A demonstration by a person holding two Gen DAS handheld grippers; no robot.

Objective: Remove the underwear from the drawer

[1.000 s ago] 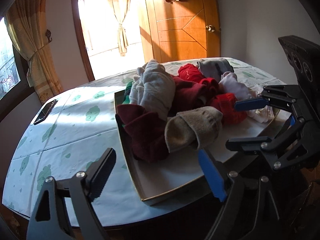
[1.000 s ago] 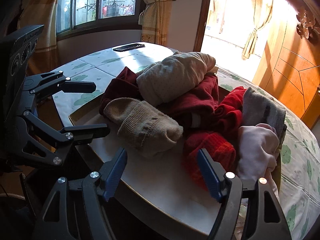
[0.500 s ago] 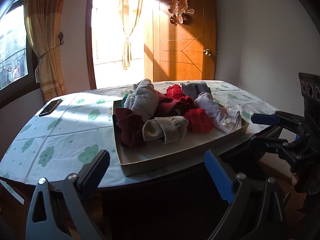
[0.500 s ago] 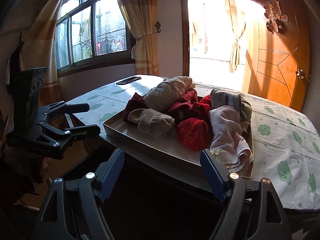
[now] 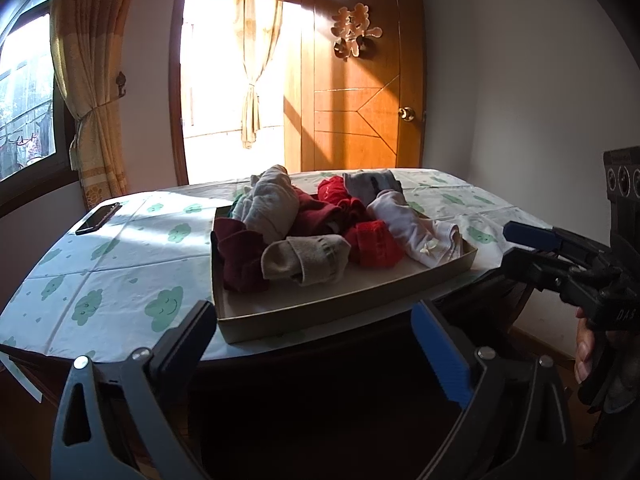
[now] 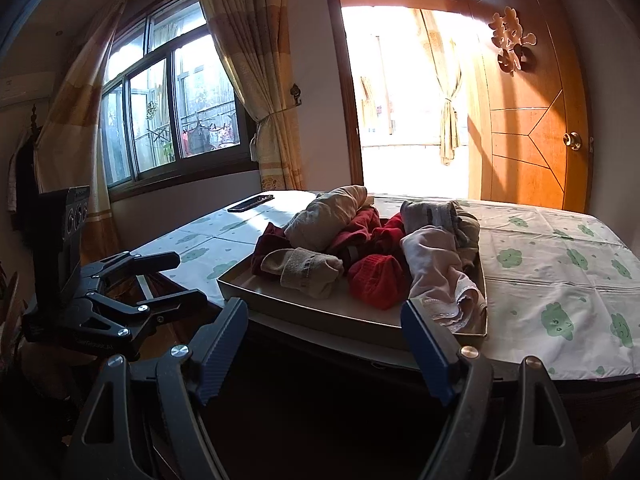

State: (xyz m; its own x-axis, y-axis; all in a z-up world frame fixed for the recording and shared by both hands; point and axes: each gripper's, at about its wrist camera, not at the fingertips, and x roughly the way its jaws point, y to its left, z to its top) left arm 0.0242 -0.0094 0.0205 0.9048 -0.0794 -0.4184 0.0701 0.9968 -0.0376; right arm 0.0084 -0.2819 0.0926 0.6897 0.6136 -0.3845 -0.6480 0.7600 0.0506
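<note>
A shallow cardboard drawer tray (image 5: 320, 314) (image 6: 304, 312) sits on the table's near edge. It holds a heap of rolled clothes: beige rolls (image 5: 304, 260) (image 6: 308, 272), dark red pieces (image 5: 240, 260), a bright red roll (image 5: 376, 246) (image 6: 378, 280), and pale pink underwear (image 5: 416, 232) (image 6: 440, 276) at the right end. My left gripper (image 5: 316, 344) is open and empty, below and in front of the tray. My right gripper (image 6: 324, 336) is open and empty, also in front of the tray. Each gripper shows in the other's view, the right one (image 5: 536, 248) and the left one (image 6: 160, 280).
The table (image 5: 120, 276) has a white cloth with green cloud prints. A black phone (image 5: 98, 218) (image 6: 251, 203) lies at its far left. Behind are a wooden door (image 5: 360, 108), a bright doorway, curtains and a window (image 6: 168, 108).
Both grippers have pulled back and down from over the tray to below the table edge. The clothes have not moved. Both grippers stay open and empty.
</note>
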